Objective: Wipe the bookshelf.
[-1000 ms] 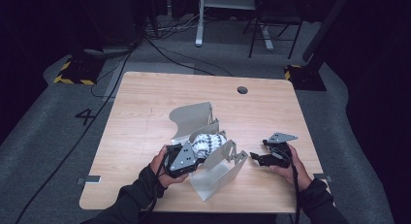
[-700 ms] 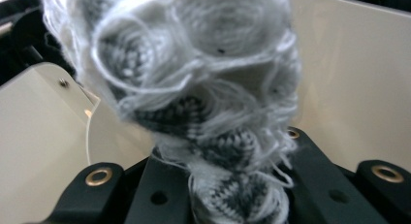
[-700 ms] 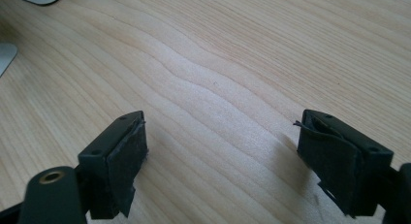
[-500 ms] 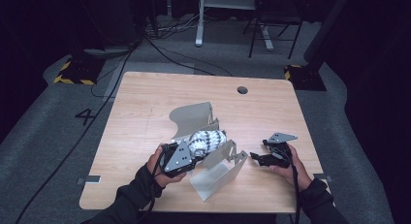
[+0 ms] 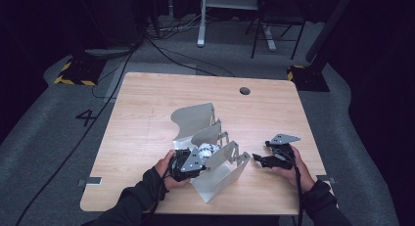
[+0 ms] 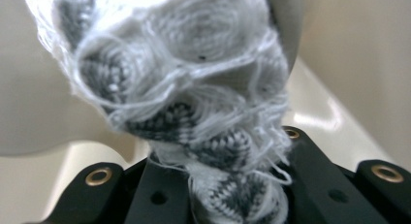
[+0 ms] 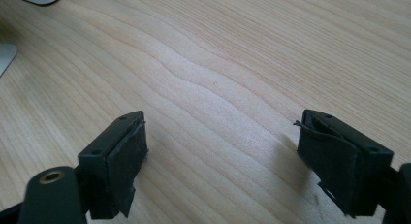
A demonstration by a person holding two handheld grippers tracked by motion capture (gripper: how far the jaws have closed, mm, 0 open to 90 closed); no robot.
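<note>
High view has the left gripper (image 5: 195, 160) pinching a grey-white knitted cloth (image 5: 206, 150) inside the folding metal rack (image 5: 222, 172) – left gripper view shows the cloth (image 6: 194, 107) clamped, right gripper view the right gripper (image 7: 223, 166) wide over bare table (image 7: 232, 64).

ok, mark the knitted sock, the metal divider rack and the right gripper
knitted sock (image 6: 194, 112), left gripper view, middle of the bunched knit.
metal divider rack (image 5: 195, 117), high view, rear upright panel.
right gripper (image 7: 220, 151), right gripper view, midway between its open fingertips.
</note>
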